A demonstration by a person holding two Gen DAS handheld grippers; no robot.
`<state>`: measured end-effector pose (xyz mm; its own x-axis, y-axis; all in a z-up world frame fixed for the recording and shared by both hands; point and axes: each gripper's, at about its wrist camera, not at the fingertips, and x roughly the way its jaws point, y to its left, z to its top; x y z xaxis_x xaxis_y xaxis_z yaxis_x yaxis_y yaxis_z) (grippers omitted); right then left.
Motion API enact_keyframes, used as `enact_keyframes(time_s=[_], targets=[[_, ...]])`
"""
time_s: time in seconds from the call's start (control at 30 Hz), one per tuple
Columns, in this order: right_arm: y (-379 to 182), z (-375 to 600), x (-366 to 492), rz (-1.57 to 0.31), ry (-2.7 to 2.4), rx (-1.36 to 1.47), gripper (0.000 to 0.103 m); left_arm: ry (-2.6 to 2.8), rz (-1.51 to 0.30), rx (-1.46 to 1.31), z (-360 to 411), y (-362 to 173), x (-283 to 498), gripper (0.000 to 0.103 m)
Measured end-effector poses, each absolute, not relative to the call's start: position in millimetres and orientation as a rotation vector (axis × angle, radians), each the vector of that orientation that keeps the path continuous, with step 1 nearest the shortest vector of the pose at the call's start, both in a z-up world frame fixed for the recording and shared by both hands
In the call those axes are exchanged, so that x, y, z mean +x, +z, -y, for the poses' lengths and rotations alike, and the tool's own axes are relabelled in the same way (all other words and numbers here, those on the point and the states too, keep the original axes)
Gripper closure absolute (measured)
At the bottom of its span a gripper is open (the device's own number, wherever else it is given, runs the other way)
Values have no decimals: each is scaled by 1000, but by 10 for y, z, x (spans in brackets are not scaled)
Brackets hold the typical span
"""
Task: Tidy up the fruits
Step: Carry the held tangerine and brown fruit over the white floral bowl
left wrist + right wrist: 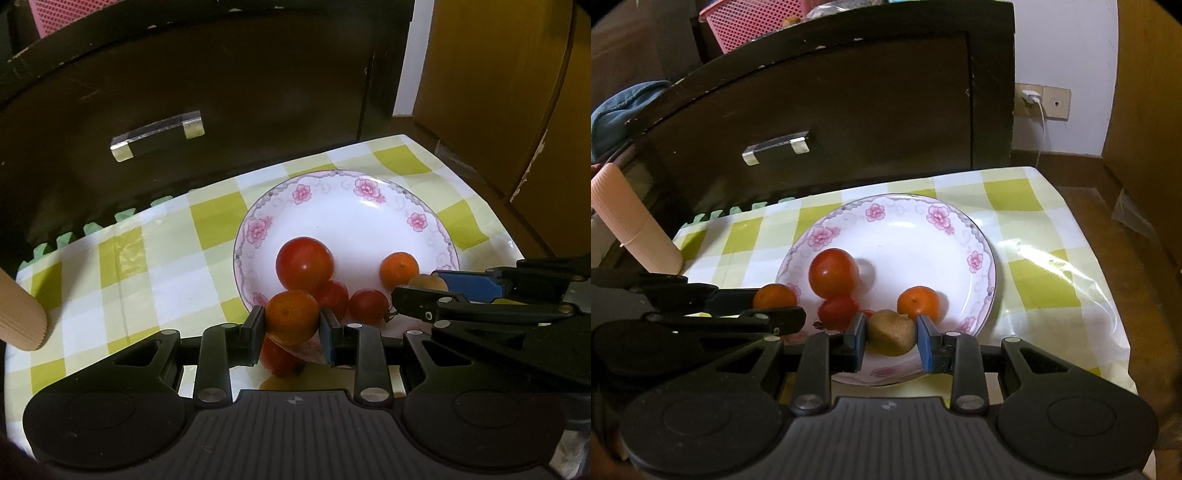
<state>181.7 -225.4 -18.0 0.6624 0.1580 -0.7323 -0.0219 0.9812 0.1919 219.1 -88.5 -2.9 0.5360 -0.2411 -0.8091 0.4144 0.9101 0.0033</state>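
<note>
Pinching a small orange point(292, 316) between its blue pads, the left gripper point(293, 325) holds the fruit at the near left rim of the flowered plate point(354, 218). Below it, partly hidden by the fingers, a red tomato point(277, 357) lies on the checked tablecloth point(173, 258), just outside the plate. The right gripper point(892, 334) is clamped on a brown kiwi point(892, 332), which hangs over the near part of the plate; in the left wrist view that gripper reaches in from the right with the kiwi only partly visible.

On the plate just beyond the two grippers lie two small red tomatoes point(368, 306), side by side, one half hidden behind the held orange. A large tomato point(305, 264) touches the far side of the left one. A second orange point(399, 269) sits apart to the right of them. The far half of the plate is bare white.

At the left edge of the tablecloth leans a ribbed, pale cylinder point(631, 221). Behind the table stands a dark cabinet point(849, 110) with a clear handle point(775, 147); a pink basket point(753, 22) rests on top.
</note>
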Motion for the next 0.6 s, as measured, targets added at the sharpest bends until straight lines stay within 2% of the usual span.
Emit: enact_keyframes(time_s=[0.6], targets=[[-350,2360,1971,-852,89,207,73,-391,-924,200,946,-111,2303,66]])
